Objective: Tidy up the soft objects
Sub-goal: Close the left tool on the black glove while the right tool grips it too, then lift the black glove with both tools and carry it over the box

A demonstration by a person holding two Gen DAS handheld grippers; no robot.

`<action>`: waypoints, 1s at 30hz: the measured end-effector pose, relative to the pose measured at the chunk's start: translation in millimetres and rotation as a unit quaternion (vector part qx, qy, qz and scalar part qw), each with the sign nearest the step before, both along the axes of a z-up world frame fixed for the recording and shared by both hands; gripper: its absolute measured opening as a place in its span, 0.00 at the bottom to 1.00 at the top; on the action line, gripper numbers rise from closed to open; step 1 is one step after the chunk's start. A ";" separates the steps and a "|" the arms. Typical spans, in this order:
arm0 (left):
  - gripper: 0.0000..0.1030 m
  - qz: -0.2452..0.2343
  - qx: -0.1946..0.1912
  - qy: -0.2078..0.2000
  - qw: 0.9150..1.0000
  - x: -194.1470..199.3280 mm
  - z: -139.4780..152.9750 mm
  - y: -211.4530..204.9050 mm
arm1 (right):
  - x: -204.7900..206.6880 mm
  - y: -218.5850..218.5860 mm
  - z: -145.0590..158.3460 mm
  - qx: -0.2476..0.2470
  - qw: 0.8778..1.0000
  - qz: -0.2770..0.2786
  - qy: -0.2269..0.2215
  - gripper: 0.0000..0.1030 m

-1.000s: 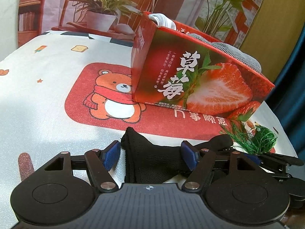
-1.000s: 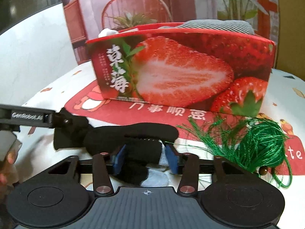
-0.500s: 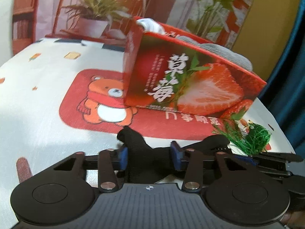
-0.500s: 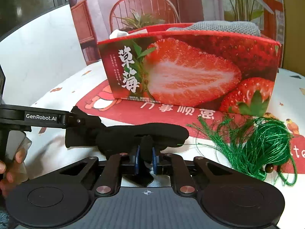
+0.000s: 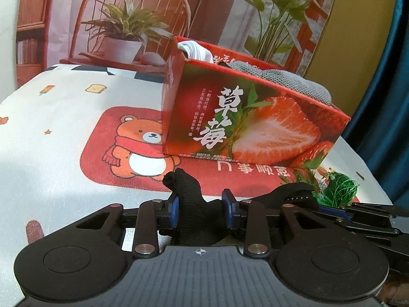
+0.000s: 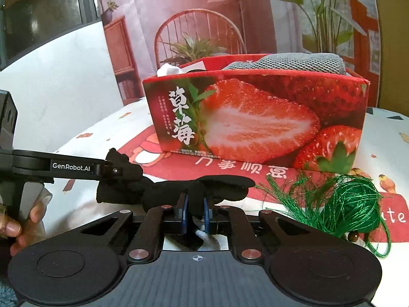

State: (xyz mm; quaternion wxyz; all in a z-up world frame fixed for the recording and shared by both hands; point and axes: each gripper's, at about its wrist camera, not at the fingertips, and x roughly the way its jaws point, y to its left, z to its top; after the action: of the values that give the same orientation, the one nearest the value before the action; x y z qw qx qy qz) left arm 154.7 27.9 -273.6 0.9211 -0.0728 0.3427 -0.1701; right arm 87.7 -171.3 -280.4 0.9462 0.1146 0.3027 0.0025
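Both wrist views are warm-toned and fairly bright, with strong fisheye bending and dark vignetting at the corners. In the left view a soft shadow band crosses the tablecloth (image 5: 51, 153) toward its left edge, with paler light beyond it. The strawberry box (image 6: 255, 122) is sharp and evenly lit. The black glove (image 6: 179, 192) shows almost no texture. The far backdrop is slightly soft.

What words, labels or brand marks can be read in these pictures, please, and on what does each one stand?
"草莓": white characters on the strawberry box.
"GenRobot.AI": on the left tool, seen in the right wrist view.
"te": end of a cut-off word on the tablecloth, past the green thread.
The red row of characters under the box and the small columns beside "草莓" are too unclear to read.
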 end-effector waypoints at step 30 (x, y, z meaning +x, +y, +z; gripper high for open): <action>0.33 -0.016 -0.040 -0.148 0.988 40.4 129.1 -35.1 | 18.9 -52.4 101.9 -0.020 0.989 -0.047 -0.141 0.11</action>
State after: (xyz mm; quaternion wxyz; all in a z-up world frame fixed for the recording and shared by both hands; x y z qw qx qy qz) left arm 195.1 -7.2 -144.5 0.9550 -0.0778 0.1971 -0.2075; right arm 106.6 -223.8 -178.5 0.9806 0.1081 0.1602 -0.0318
